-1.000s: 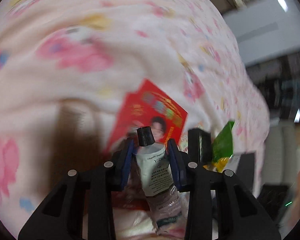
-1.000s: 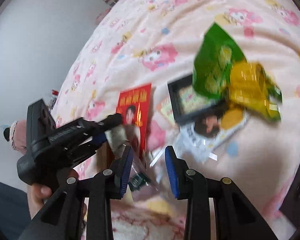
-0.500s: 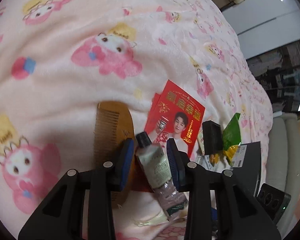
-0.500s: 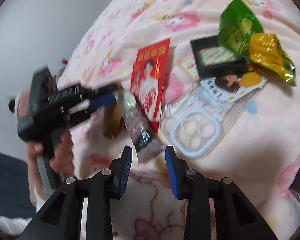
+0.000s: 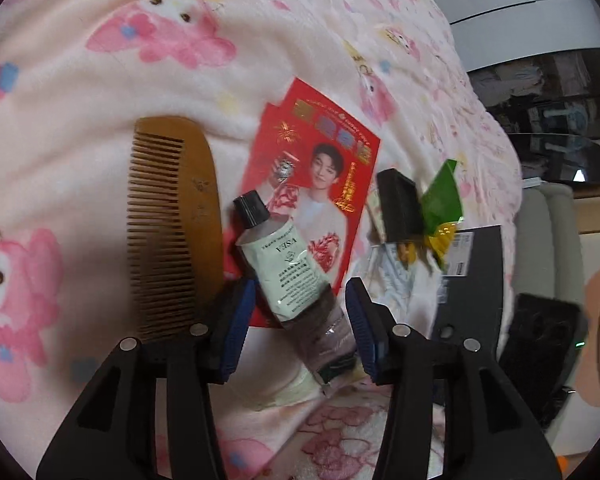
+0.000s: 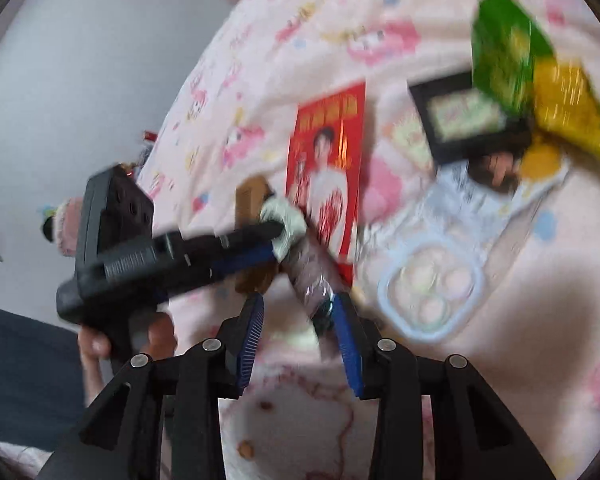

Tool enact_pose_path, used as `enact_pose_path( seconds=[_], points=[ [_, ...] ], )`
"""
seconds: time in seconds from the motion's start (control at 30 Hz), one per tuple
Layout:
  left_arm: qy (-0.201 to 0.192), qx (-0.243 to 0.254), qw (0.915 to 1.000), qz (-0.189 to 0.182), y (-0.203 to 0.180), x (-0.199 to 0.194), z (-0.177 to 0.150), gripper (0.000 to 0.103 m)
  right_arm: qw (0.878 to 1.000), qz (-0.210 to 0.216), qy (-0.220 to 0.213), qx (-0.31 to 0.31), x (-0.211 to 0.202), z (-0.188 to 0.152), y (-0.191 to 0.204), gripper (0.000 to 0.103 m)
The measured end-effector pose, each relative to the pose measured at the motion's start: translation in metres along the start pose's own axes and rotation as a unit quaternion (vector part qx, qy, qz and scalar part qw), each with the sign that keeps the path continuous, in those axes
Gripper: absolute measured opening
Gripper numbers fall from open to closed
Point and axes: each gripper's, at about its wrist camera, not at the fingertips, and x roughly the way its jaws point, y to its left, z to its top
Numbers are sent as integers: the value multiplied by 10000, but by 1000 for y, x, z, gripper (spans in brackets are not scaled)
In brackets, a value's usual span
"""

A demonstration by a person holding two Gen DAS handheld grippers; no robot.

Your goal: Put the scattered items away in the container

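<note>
both grippers angle down at tube [image 5: 296, 280]; left gripper [image 5: 300, 320] jaws just opened

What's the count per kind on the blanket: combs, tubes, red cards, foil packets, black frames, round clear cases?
Comb: 1
Tube: 1
Red card: 1
Foil packets: 2, green packet and yellow packet
Black frame: 1
Round clear case: 1
Total: 7

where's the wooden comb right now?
In the left wrist view the comb lies on the pink blanket, left of the tube and the red card.
</note>
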Motion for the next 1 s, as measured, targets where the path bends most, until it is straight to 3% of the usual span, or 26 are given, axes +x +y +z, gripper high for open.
enact_pose_path(
  seconds=[0.1,0.23,0.4,0.53,0.8,0.93,1.0],
  points=[
    [-314,80,9992,234,3,-13,4,47,9995,-298,53,-19,-2,-2,-1,34],
    [-662,209,9968,398,5,-18,22,46,9985,93,457,283,7,-9,-20,36],
    [-516,394,9971,401,2,-3,31,46,9956,226,672,615,23,-4,-34,38],
    [-525,486,9947,737,0,-8,27,34,9971,64,543,529,23,0,-26,38],
    [-182,212,9994,196,18,-23,3,37,9978,-508,-253,337,-6,-4,-18,38],
    [-376,298,9986,238,20,-24,5,37,9979,-310,16,573,2,-5,-31,38],
    [-393,419,9983,87,19,-19,7,39,9976,-312,144,606,7,-4,-34,38]
  ],
)
